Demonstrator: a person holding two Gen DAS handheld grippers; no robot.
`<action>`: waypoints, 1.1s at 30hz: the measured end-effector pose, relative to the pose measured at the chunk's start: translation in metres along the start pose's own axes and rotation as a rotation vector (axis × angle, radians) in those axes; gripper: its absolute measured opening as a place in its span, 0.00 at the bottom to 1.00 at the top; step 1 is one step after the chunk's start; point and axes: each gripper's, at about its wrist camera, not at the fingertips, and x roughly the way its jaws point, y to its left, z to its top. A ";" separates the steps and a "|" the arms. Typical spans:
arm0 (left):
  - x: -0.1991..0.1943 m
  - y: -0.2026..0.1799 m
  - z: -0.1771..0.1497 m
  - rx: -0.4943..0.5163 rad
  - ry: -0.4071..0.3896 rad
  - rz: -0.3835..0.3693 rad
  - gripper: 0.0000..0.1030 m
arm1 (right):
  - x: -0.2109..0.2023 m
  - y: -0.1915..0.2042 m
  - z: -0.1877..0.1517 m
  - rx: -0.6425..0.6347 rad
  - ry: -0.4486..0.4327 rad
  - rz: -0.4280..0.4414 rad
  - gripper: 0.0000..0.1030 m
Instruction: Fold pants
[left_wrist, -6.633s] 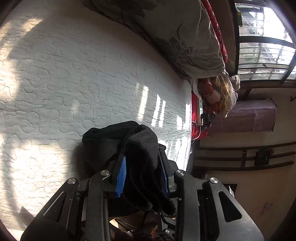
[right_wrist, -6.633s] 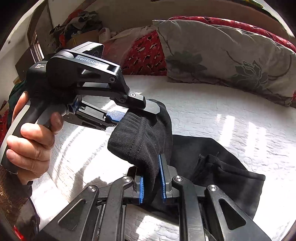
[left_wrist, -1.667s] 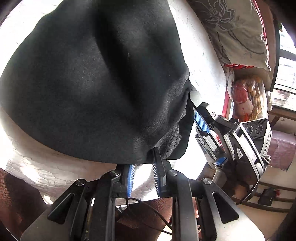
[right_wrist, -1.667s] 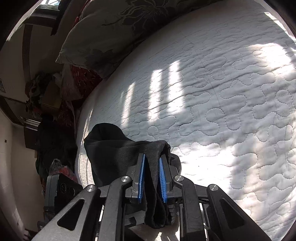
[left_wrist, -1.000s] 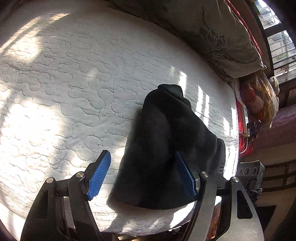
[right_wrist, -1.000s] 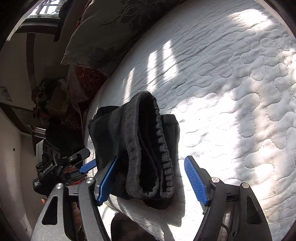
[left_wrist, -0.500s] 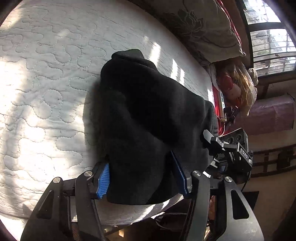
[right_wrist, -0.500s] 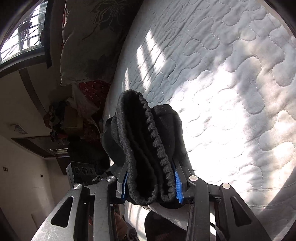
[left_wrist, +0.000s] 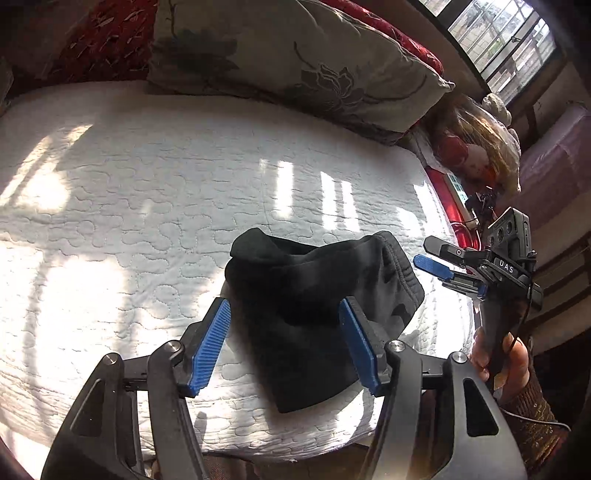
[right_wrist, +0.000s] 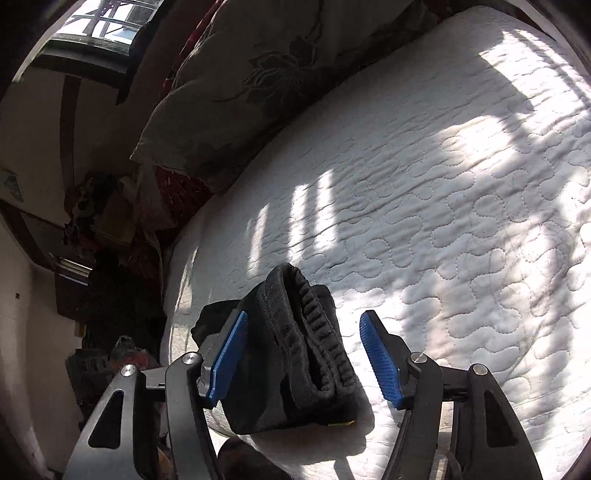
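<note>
- The black pants (left_wrist: 314, 306) lie folded into a small thick bundle on the white quilted bed (left_wrist: 129, 206), close to its near edge and toward its right-hand corner as the left camera sees it
- The left gripper (left_wrist: 284, 347) has just been opening; its blue pads stand apart on either side of the bundle and neither presses the cloth
- The right gripper (right_wrist: 306, 354) has just been opening too; its jaws are spread, the ribbed waistband end of the pants sitting between them, free of the pads
- In the left view a hand (left_wrist: 502, 365) holds the right gripper just beyond the bundle
- A grey flowered pillow (left_wrist: 295, 62) lies along the far edge of the bed
</note>
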 end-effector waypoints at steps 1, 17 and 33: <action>0.006 -0.003 0.008 0.034 0.014 0.022 0.59 | 0.005 0.007 0.004 -0.030 0.011 -0.005 0.66; 0.060 -0.066 0.012 1.014 0.329 0.177 0.59 | 0.040 -0.004 0.003 -0.016 0.130 -0.042 0.66; 0.092 -0.055 0.052 0.940 0.498 0.169 0.47 | 0.015 -0.042 -0.050 0.346 0.113 0.172 0.23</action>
